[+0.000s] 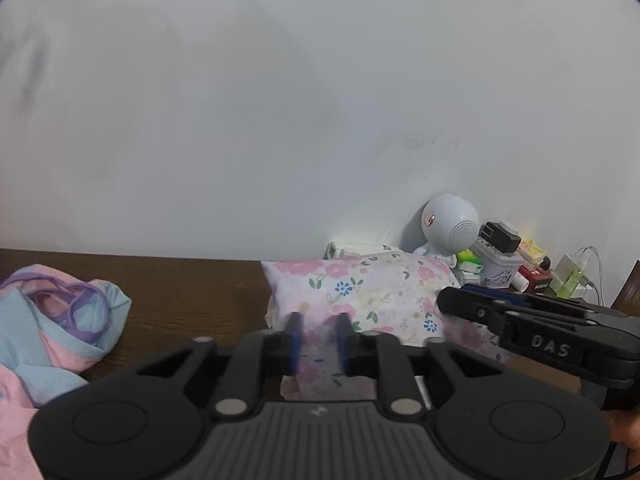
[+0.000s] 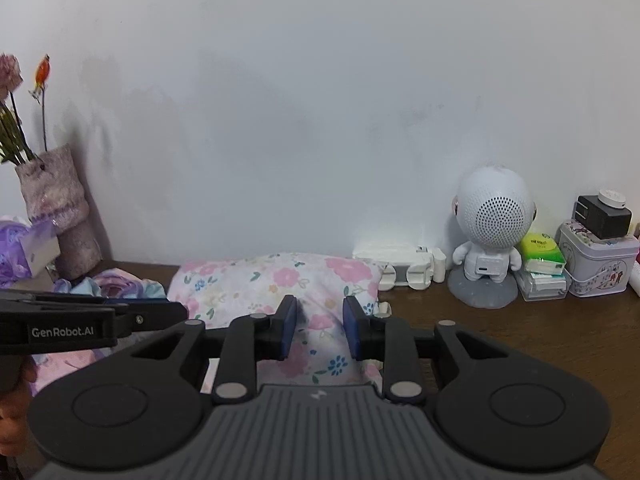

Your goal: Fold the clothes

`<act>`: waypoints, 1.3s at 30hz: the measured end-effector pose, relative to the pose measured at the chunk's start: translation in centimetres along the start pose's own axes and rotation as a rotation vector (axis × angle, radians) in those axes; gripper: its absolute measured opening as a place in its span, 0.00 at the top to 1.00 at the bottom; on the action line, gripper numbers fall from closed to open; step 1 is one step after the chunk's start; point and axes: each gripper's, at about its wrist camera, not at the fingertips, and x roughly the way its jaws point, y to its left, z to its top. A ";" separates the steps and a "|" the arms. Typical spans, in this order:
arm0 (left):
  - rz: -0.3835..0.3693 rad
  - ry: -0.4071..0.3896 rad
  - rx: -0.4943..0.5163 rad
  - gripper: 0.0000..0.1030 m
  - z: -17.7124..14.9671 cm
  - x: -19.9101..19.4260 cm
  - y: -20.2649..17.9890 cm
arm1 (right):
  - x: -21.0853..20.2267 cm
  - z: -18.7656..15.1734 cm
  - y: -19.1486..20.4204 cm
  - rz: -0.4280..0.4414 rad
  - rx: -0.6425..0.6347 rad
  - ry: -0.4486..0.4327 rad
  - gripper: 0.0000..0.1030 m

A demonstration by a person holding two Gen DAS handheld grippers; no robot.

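A folded floral garment [image 1: 360, 292] [image 2: 272, 280], white with pink and blue flowers, lies on the brown table [image 1: 192, 292] [image 2: 520, 340] near the wall. My left gripper [image 1: 319, 336] hovers over its near edge, jaws apart, with the cloth showing through the gap. My right gripper [image 2: 320, 326] is over the same garment a little to the right, blue pads [image 2: 354, 330] apart, and a raised fold of cloth sits in the gap. Each gripper shows side-on in the other's view: the right gripper [image 1: 446, 300] and the left gripper [image 2: 180, 312].
A pink, blue and purple garment [image 1: 60, 320] lies crumpled at the left. Against the wall stand a white robot-shaped speaker [image 2: 494, 216], tissue packs [image 2: 542, 256], a printed tin [image 2: 600, 264] and a white holder [image 2: 400, 264]. A vase of flowers [image 2: 56, 200] stands far left.
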 end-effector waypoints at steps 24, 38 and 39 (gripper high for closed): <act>0.137 -0.222 0.137 0.00 -8.6 -16.1 -2.6 | -13.1 -5.6 5.7 0.005 -0.071 -0.001 0.00; 0.159 -0.151 0.043 0.00 -17.4 -29.4 -2.7 | -23.9 -13.1 11.9 -0.120 -0.071 0.007 0.00; 0.159 -0.142 0.052 0.00 -18.0 -30.3 -2.7 | -24.6 -13.7 12.3 -0.118 -0.071 0.008 0.00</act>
